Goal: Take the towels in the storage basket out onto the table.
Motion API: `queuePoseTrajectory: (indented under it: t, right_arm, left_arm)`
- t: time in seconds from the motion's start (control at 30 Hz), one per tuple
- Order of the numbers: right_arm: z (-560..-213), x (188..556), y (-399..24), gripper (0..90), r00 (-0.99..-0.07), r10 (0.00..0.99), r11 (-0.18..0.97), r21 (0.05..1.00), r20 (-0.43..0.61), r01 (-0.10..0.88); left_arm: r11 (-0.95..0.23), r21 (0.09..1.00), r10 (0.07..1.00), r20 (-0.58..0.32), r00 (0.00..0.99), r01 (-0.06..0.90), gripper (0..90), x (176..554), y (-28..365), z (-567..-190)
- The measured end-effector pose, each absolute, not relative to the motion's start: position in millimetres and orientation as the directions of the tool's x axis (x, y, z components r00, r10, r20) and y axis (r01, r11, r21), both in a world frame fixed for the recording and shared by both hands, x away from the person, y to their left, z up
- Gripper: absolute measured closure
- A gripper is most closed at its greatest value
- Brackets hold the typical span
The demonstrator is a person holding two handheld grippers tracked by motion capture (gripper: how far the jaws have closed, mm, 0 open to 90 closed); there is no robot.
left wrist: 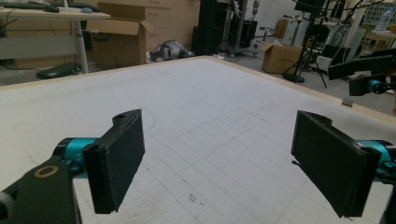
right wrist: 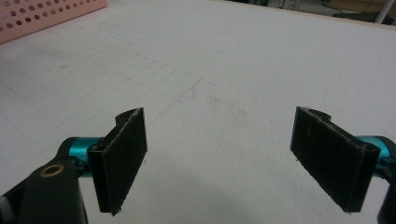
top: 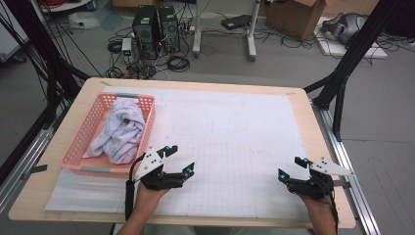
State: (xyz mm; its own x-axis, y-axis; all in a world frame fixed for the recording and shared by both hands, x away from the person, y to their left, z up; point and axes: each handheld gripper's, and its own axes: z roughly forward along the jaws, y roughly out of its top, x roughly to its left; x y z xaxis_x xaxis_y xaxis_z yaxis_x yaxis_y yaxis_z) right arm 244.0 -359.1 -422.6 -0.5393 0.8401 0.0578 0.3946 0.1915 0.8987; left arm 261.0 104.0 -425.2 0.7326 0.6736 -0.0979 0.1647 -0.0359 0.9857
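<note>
The crumpled pale patterned cloth [top: 120,131] lies heaped in the pink perforated basket [top: 81,137] at about ten o'clock on the table [top: 303,105], which is covered by a white gridded mat [top: 235,147]. The left gripper [top: 179,160] sits just beside the basket's near right corner at seven o'clock, held low with the forearm coming up from the near edge, jaws spread wide and holding nothing. The right gripper [top: 293,167] rests at five o'clock, pointing toward the left one, also spread and holding nothing.

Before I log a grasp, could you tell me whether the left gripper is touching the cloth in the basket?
Apart. The high view shows the left gripper open over bare mat, beside the basket, away from the cloth.
</note>
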Motion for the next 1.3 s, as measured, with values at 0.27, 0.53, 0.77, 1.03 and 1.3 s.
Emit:
queuePoseTrajectory:
  t: [0.27, 0.53, 0.77, 1.03, 1.3]
  right_arm:
    - [-422.7, 244.9, -361.0, 15.8, -0.548, 0.835, 0.188, 0.911, 0.048, 0.366]
    - [-422.4, 245.9, -362.2, 15.7, -0.554, 0.831, 0.188, 0.914, 0.047, 0.358]
    - [-420.4, 240.1, -366.1, 15.7, -0.548, 0.835, 0.18, 0.916, 0.05, 0.359]
    - [-418.1, 236.1, -365.0, 15.8, -0.549, 0.835, 0.179, 0.918, 0.049, 0.354]
    - [-418.8, 236.6, -364.9, 15.7, -0.549, 0.835, 0.181, 0.915, 0.051, 0.36]
  left_arm:
    - [-0.031, 0.982, 0.667, -0.118, 0.736, 0.185, 17.8, 264.3, 103.1, -426.7]
    - [-0.023, 0.984, 0.656, -0.118, 0.746, 0.175, 17.8, 264.1, 103.4, -426.1]
    - [-0.012, 0.985, 0.634, -0.125, 0.763, 0.171, 17.8, 263.8, 102.7, -425.5]
    - [-0.031, 0.987, 0.636, -0.104, 0.764, 0.161, 18.8, 259.0, 99.9, -417.9]
    - [-0.033, 0.987, 0.631, -0.101, 0.769, 0.157, 18.0, 257.6, 104.5, -406.5]
